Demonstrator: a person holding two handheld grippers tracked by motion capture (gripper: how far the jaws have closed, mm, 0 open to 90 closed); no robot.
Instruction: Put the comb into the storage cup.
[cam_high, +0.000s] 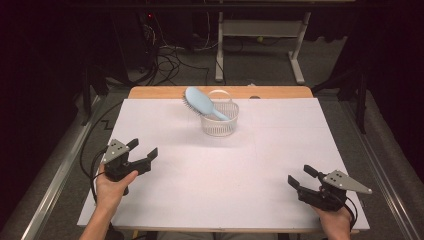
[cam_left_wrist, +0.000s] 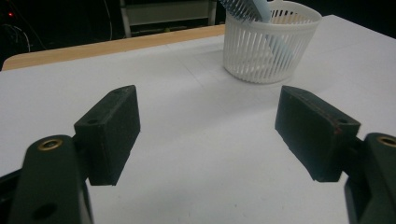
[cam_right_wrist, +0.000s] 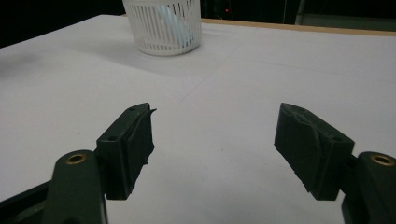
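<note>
High view: my left tool (cam_high: 142, 148) lies nearer the basket (cam_high: 220, 125); hairbrush (cam_high: 201, 103) leans up-left from it; both tools released, right tool (cam_high: 299, 176) too.

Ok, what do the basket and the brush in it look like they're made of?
Basket: looks like white moulded plastic, given its thin even vertical slats and smooth rim, slightly glossy. Hairbrush: pale blue, smooth back, probably plastic too; its bristles are too small to judge. It leans handle-down in the basket.

A wooden table (cam_high: 150, 92) is carrying a white sheet (cam_high: 225, 175) that is covering nearly all of it — only the far edge is showing. A white slatted basket (cam_high: 219, 125) is standing on the sheet near that far edge.
</note>
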